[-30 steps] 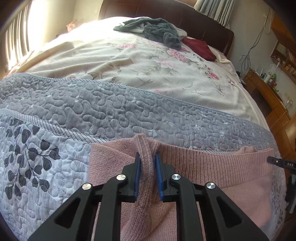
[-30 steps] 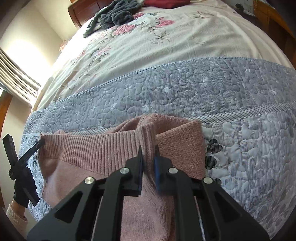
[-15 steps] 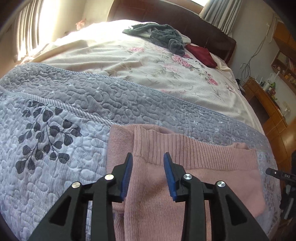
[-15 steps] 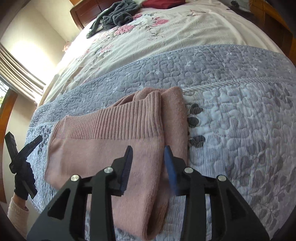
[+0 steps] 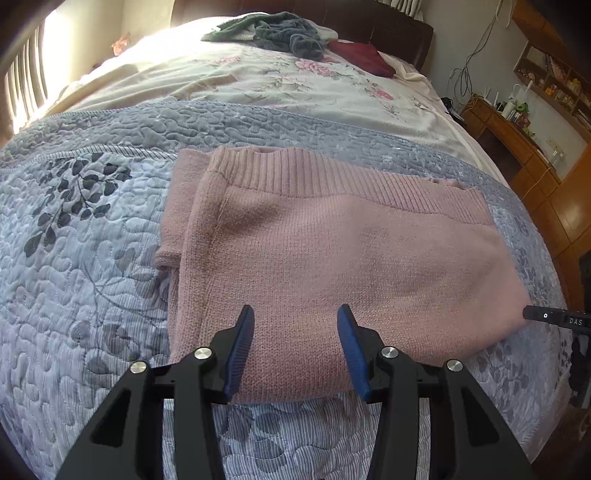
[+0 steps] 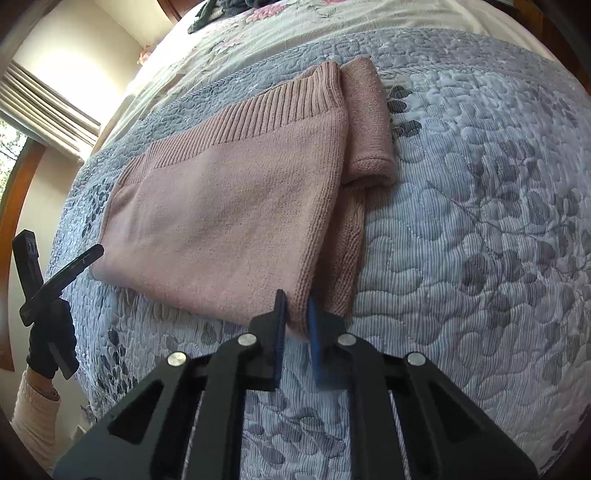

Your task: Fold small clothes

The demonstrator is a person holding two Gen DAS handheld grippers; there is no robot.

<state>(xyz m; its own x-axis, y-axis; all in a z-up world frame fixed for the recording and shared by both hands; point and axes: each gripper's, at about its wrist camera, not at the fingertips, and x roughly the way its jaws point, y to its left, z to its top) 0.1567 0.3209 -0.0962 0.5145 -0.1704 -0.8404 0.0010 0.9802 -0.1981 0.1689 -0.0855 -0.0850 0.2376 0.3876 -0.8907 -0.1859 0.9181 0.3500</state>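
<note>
A pink knit sweater (image 5: 332, 251) lies folded flat on the grey quilted bedspread (image 5: 92, 295), ribbed hem at its far edge. In the left wrist view a folded sleeve (image 5: 177, 221) shows along its left side. My left gripper (image 5: 295, 317) hovers open over the sweater's near edge, nothing between its blue pads. In the right wrist view the sweater (image 6: 229, 206) has a sleeve (image 6: 369, 122) on its right. My right gripper (image 6: 296, 300) is shut on the sweater's near corner, with pink knit pinched between its pads.
A floral sheet (image 5: 277, 85) covers the far half of the bed, with a grey-green cloth heap (image 5: 280, 33) and a dark red cloth (image 5: 362, 55) near the headboard. A wooden desk (image 5: 517, 136) stands to the right. A gloved hand (image 6: 51, 339) holds the other gripper at the left.
Both grippers let go of the ribbed hem, leaving it at the far edge, and drew back to the near edge. The left stays open; the right has shut on the near corner.
</note>
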